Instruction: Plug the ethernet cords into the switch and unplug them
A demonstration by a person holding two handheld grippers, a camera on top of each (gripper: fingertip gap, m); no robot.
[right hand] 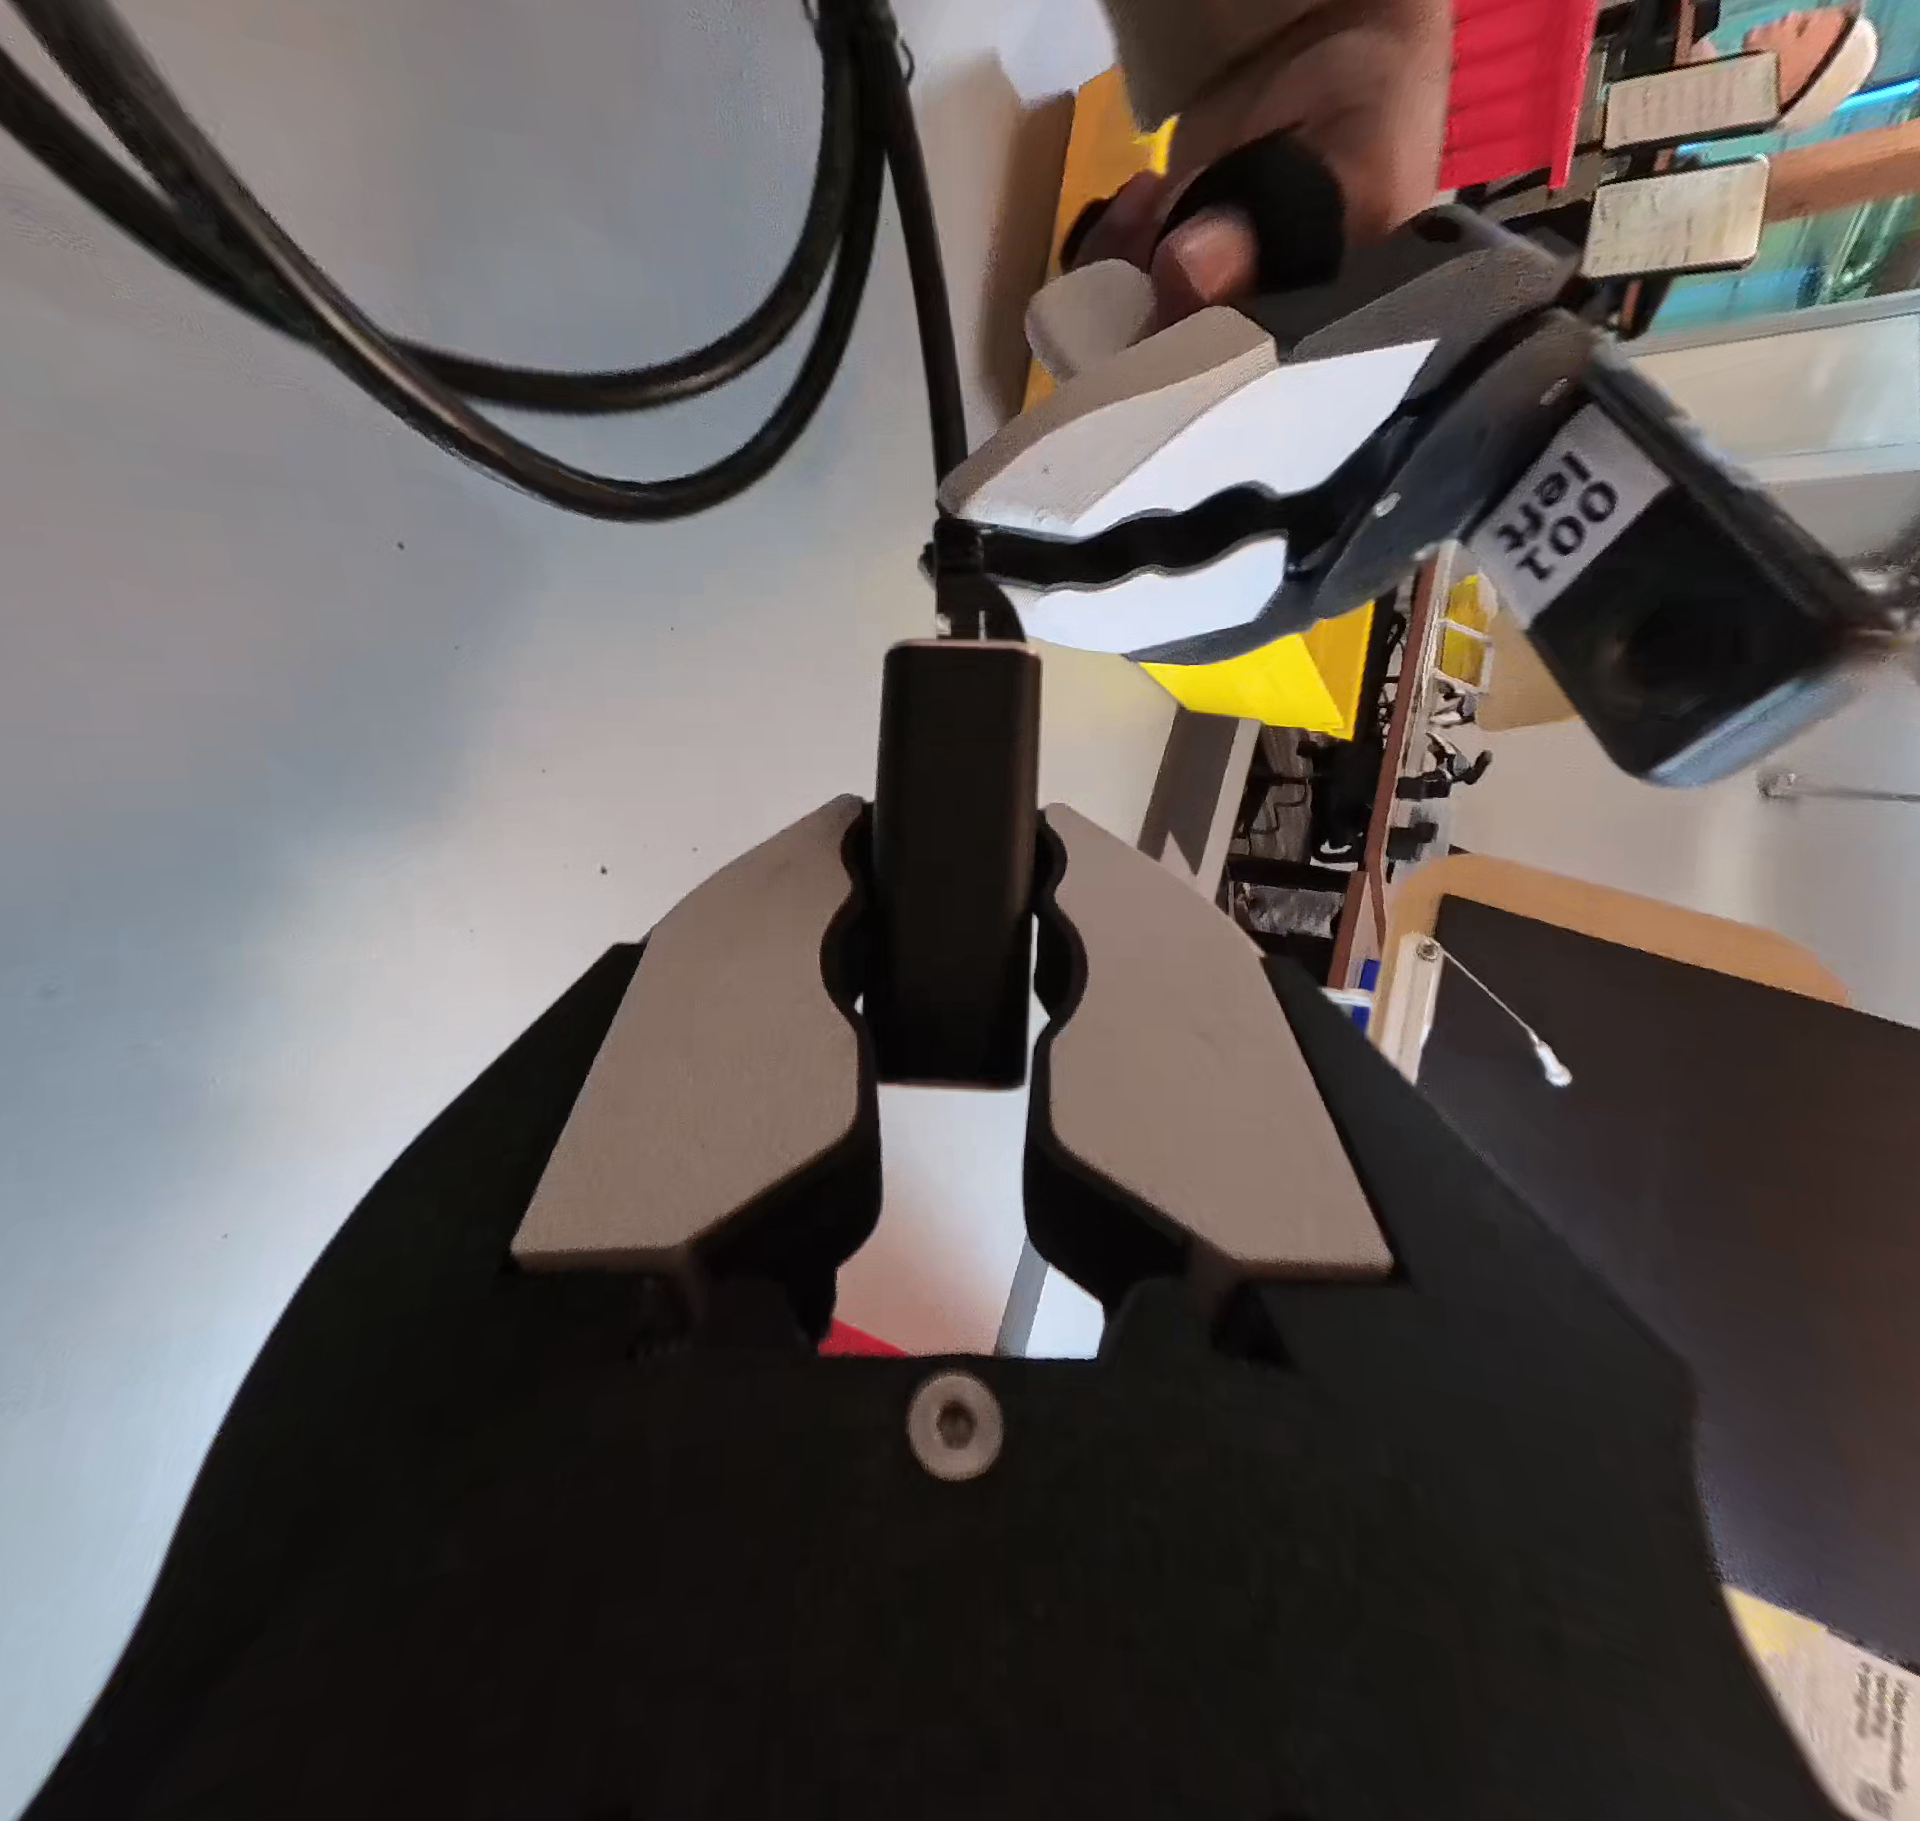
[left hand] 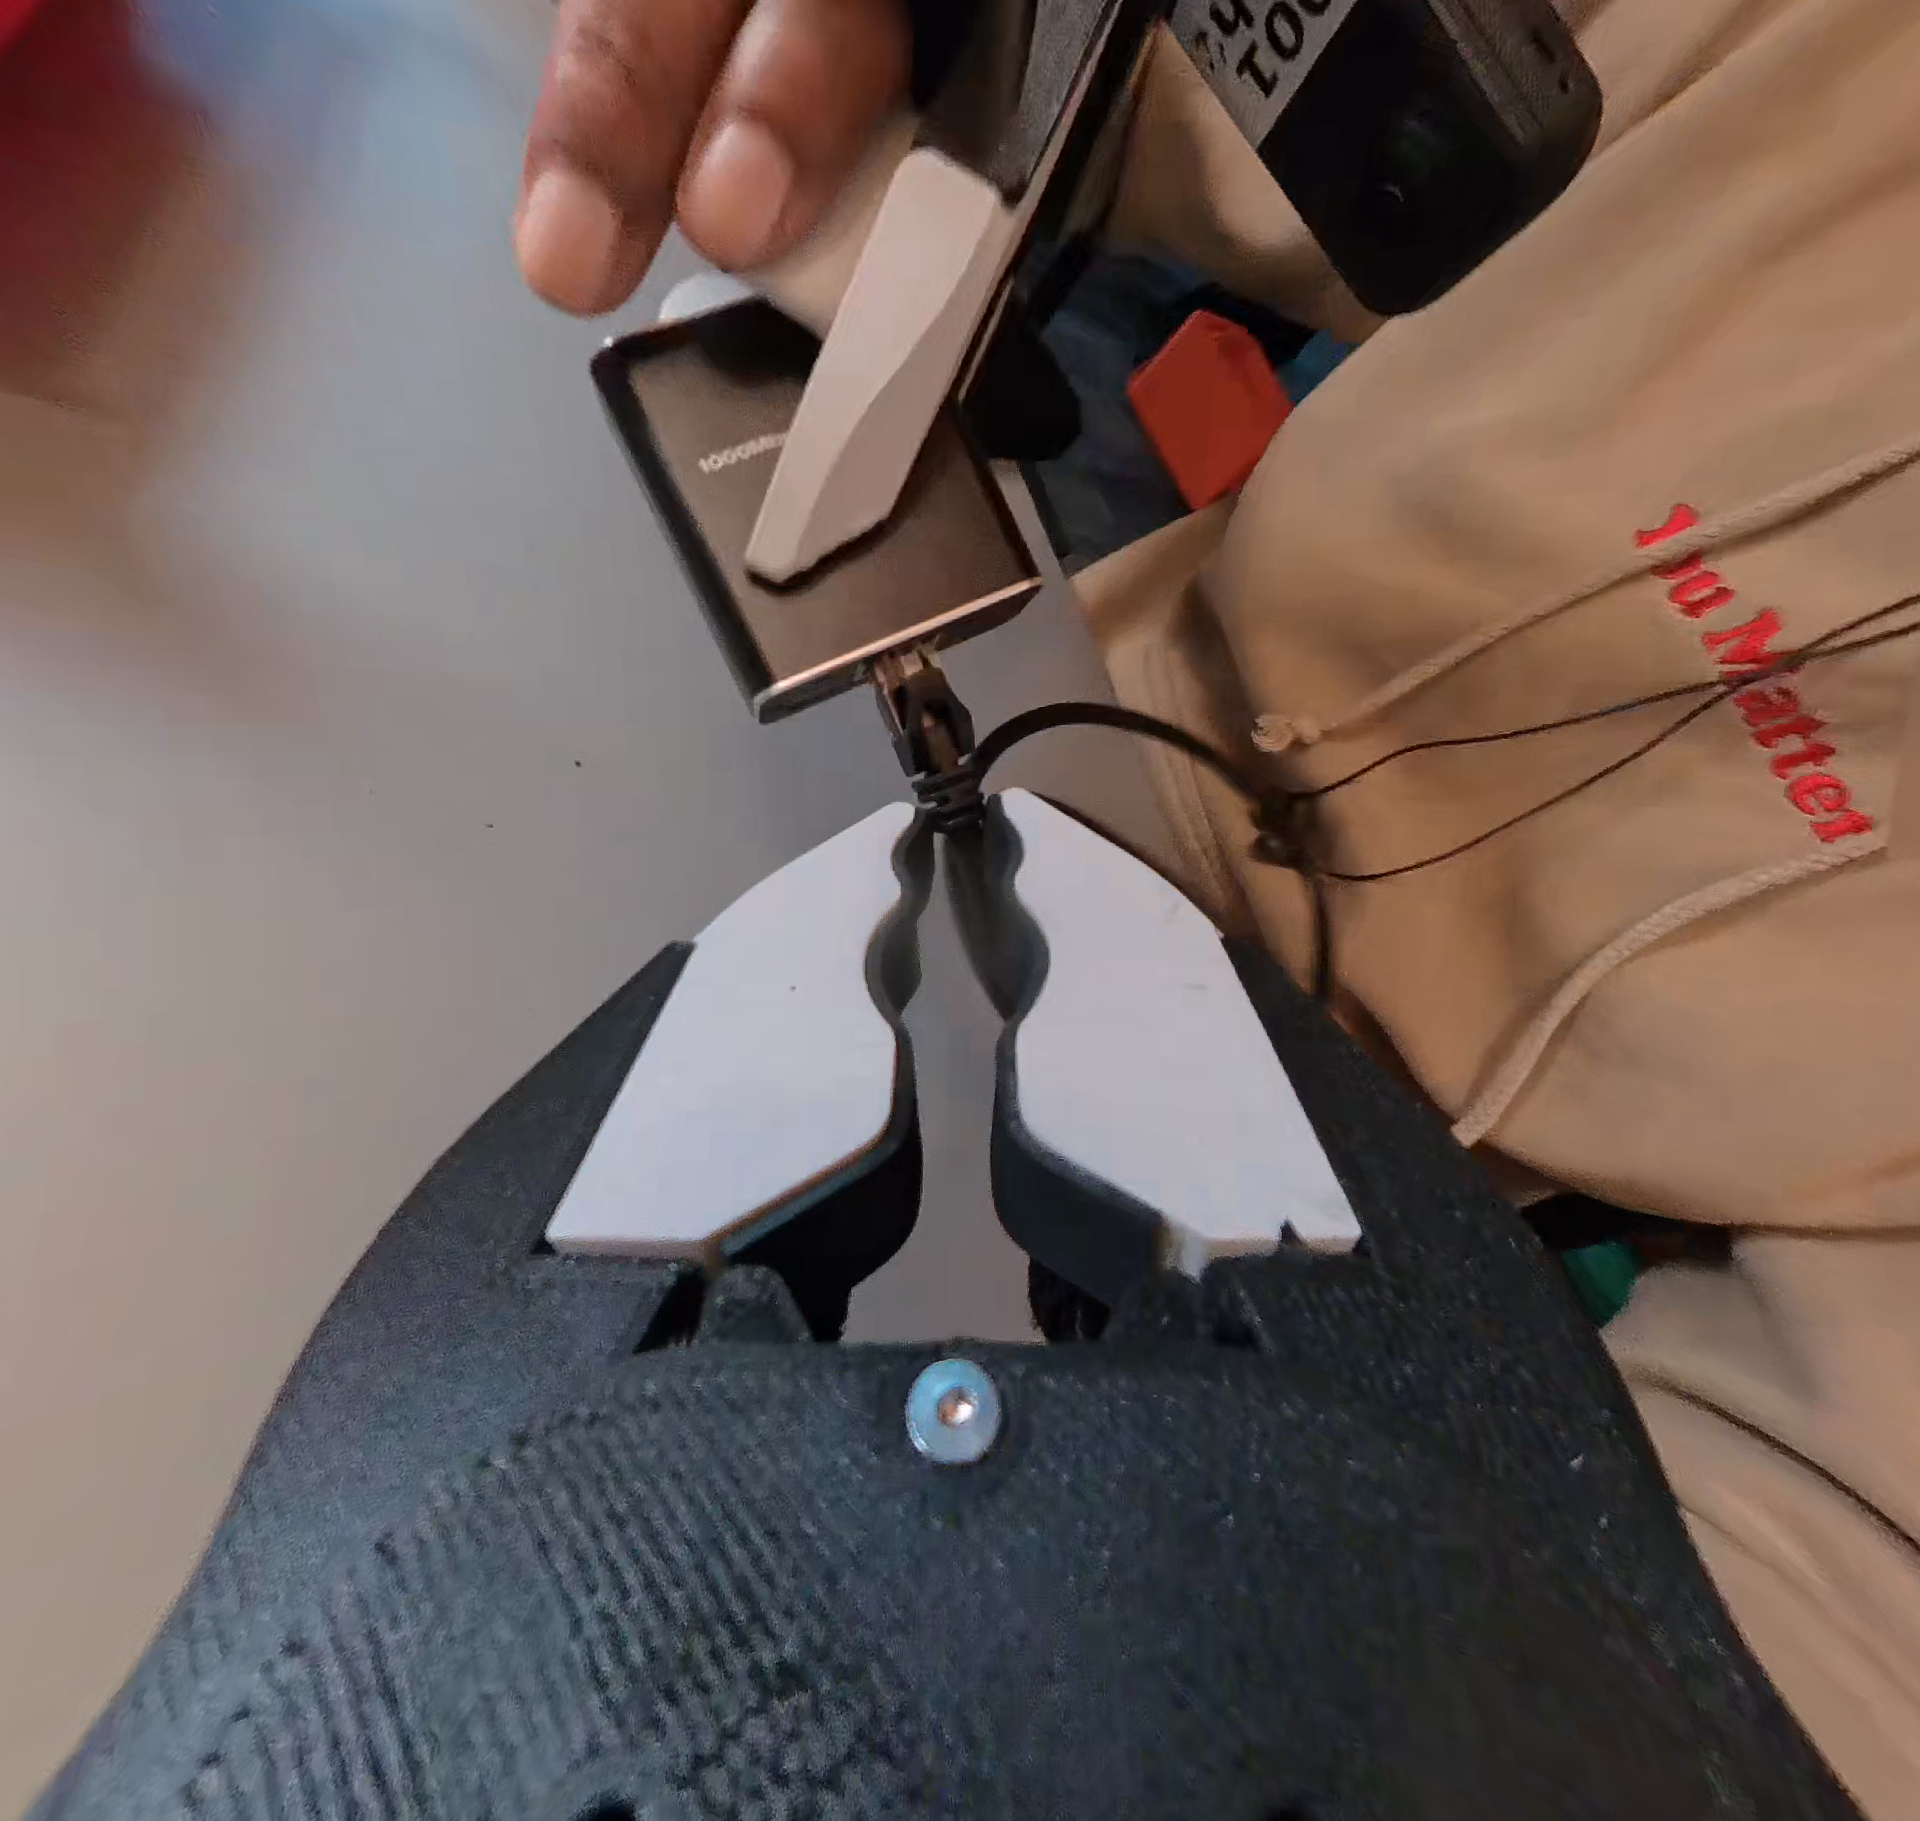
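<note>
The switch (left hand: 717,514) is a small dark box held off the white table. My right gripper (right hand: 951,810) is shut on its sides, and one of its fingers (left hand: 883,369) lies across the switch's top in the left wrist view. My left gripper (left hand: 951,815) is shut on a black ethernet cord just behind its plug (left hand: 920,706). The plug's front end sits in a port on the switch's end face. In the right wrist view the switch (right hand: 956,888) stands between my fingers, with the left gripper (right hand: 956,550) holding the plug (right hand: 961,592) at its far end. Black cord loops (right hand: 520,400) hang beyond.
A person's beige hooded top with drawstrings (left hand: 1558,732) fills the right of the left wrist view, close to the cord. A hand (left hand: 707,88) holds the right gripper. A yellow object (right hand: 1247,691), shelves and a black panel (right hand: 1662,1200) lie to the right. The white table (right hand: 312,836) lies on the left. The gap from one gripper's tips to the other's is roughly 5 cm.
</note>
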